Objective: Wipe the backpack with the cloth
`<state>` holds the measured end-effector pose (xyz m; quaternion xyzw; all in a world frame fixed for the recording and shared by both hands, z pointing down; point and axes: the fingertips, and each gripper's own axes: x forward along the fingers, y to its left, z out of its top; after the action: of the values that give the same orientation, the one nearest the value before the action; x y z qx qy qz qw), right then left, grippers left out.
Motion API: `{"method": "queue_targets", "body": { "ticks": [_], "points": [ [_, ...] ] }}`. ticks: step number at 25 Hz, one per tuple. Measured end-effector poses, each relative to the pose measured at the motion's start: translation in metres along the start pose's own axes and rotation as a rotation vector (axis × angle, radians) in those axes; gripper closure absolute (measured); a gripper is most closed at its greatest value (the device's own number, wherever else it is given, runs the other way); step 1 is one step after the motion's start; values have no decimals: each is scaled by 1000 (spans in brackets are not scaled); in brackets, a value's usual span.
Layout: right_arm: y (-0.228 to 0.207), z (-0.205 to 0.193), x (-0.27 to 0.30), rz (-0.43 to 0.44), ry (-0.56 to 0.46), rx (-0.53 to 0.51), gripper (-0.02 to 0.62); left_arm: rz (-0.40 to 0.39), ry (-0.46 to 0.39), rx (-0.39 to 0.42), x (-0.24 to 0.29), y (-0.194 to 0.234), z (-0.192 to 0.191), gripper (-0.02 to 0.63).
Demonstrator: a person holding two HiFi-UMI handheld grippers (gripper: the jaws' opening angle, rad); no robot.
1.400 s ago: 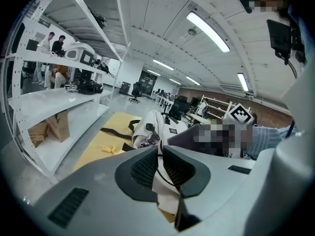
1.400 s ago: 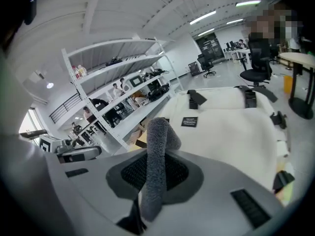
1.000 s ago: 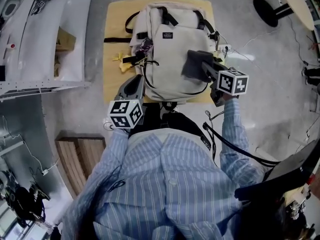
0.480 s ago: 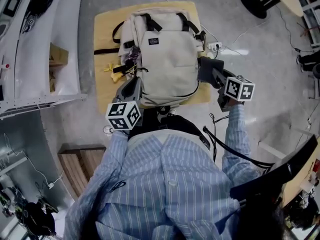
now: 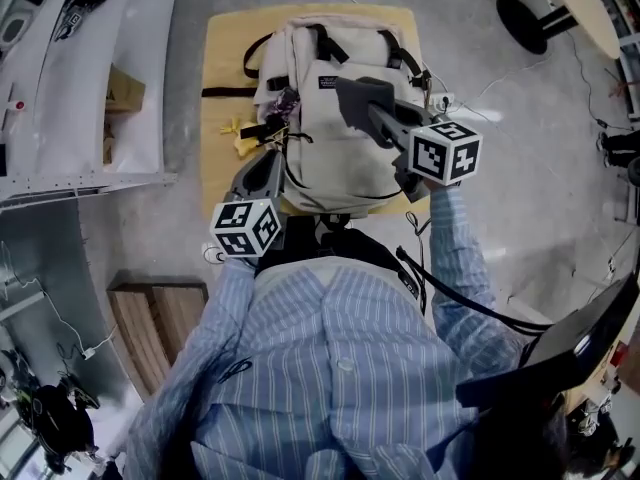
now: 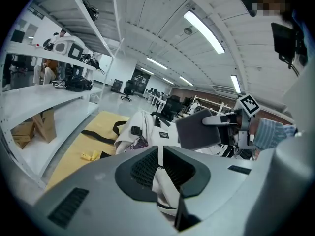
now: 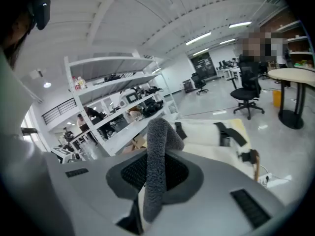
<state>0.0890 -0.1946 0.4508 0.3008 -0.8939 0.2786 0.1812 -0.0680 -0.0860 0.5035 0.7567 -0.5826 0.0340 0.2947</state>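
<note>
**A:** While the left gripper (image 6: 158, 163) holds its place, what has the other one done?

**B:** The right gripper (image 5: 378, 116) has its jaws clamped on the grey cloth (image 5: 358, 98); a fold of it stands up between them in the right gripper view. A second ago the cloth lay on the lower right of the backpack (image 5: 330, 158). Half a second ago it had run off the pack's right flank, past the edge of the tan mat (image 5: 225, 78). Now it has been carried up and inward, over the upper middle of the front panel, just beside the dark label (image 5: 333, 81).

**A:** Is it touching the fabric?

**B:** I cannot tell. From the left gripper view the cloth seems lifted slightly clear. The head view shows only overlap.

**A:** And the left claw?

**B:** It is closed on a pinch of pale backpack fabric at the near, lower-left edge, as it was throughout that second. The pack lies flat on the mat, strap end away from the person.

**A:** What does this mean for the wiping?

**B:** In my judgement one stroke has ended off the right side and a fresh one is being set at the top. The left half probably remains to be done. The next move calls for lowering the cloth into firm contact and drawing it toward the person, against the left claw's hold.
</note>
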Motion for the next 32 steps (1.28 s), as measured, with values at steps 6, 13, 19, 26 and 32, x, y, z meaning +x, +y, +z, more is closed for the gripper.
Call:
{"method": "queue_targets", "body": {
  "ticks": [6, 13, 19, 26, 32],
  "points": [
    [67, 4, 103, 151, 84, -106, 548, 31, -15, -20, -8, 21, 5, 572],
    [77, -19, 146, 159, 162, -105, 548, 38, -9, -37, -8, 39, 5, 572],
    [13, -30, 108, 36, 151, -27, 548, 1, 6, -17, 5, 33, 8, 572],
    [-68, -31, 28, -148, 93, 41, 548, -77, 31, 21, 28, 11, 11, 572],
    [-127, -39, -32, -269, 41, 128, 548, -102, 37, 37, 35, -1, 11, 572]
  ]
}}
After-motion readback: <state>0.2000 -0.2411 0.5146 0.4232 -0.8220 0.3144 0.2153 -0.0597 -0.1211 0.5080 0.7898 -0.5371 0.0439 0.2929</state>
